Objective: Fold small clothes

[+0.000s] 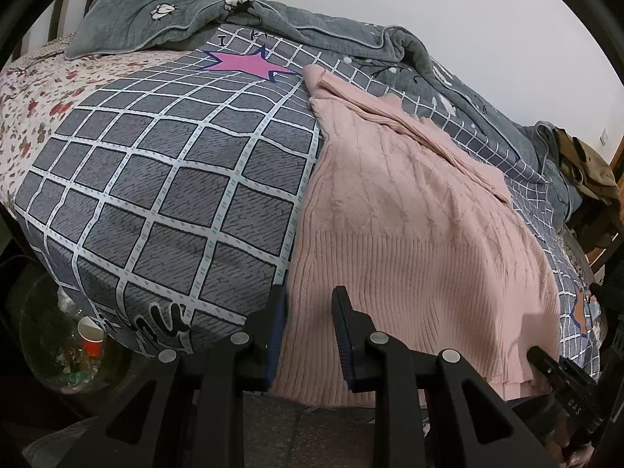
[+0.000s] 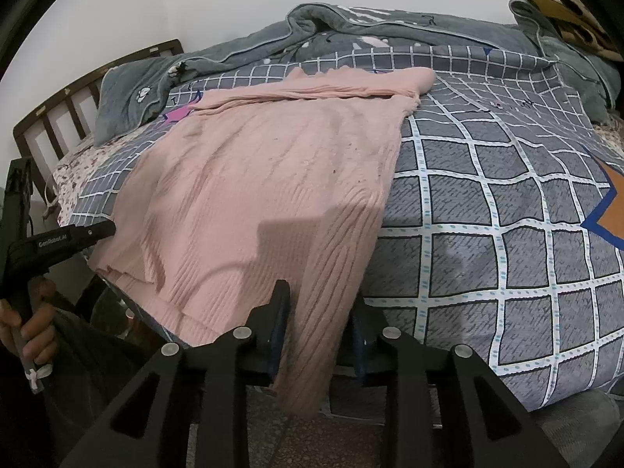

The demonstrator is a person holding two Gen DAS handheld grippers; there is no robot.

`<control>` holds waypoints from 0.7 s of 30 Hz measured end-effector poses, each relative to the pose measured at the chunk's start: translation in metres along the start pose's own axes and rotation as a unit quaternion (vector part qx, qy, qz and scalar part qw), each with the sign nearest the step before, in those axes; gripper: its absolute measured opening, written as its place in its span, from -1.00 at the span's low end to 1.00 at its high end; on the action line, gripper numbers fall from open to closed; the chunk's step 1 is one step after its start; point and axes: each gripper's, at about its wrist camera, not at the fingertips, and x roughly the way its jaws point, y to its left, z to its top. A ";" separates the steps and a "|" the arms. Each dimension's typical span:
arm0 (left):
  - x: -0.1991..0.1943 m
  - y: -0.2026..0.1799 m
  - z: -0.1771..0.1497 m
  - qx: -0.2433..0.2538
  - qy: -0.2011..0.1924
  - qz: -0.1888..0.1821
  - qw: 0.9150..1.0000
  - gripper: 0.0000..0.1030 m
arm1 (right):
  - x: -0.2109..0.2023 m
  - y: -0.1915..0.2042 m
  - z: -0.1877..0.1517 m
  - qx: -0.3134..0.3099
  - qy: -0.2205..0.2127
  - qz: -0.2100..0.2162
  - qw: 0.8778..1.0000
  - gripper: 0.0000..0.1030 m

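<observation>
Pink knit fabric forms the sweater (image 1: 409, 234), which lies flat on the bed with its ribbed hem at the near edge and its upper part toward the far side. The hem hangs slightly over the bed edge, which gives both tools a free edge to take from below and above. A sleeve (image 1: 409, 132) is folded across the upper body, so the garment already presents a roughly rectangular outline. The body shows a cable pattern; the hem band is straight vertical ribbing, thick and soft, and likely to stretch under a pull.

The left hand-held gripper (image 1: 308, 327) stands at the left corner of the hem. Its jaws are narrowly apart with the knit lying between them; whether the pads press on the fabric cannot be told from these views. The right hand-held gripper (image 2: 319, 327) sits at the right hem corner, where a bunched fold of ribbing fills the gap between its jaws and drapes down past them, which reads as a grip. Taking both hem corners would permit an even lift toward the collar.

Beneath the sweater lies a grey checked cover (image 1: 156, 179) with a smooth printed surface. A grey quilted blanket (image 1: 273, 27) is heaped along the far side.
</observation>
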 end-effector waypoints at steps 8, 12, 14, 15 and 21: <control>0.000 -0.001 -0.001 0.002 -0.001 0.004 1.000 -0.60 | 0.000 0.001 -0.001 -0.001 -0.001 0.001 1.000 -0.42; 0.000 0.003 -0.002 -0.006 0.001 0.004 1.000 -0.77 | 0.001 0.003 -0.001 -0.007 -0.003 -0.003 1.000 -0.42; 0.000 0.006 -0.002 -0.014 0.003 -0.002 1.000 -0.81 | 0.000 0.004 -0.001 -0.008 -0.003 -0.002 1.000 -0.42; 0.000 0.008 -0.002 -0.019 0.003 -0.006 1.000 -0.81 | 0.000 0.004 -0.001 -0.007 -0.004 -0.002 1.000 -0.42; 0.000 0.007 -0.002 -0.015 0.005 -0.003 1.000 -0.81 | 0.000 0.002 -0.001 -0.003 -0.004 0.003 1.000 -0.47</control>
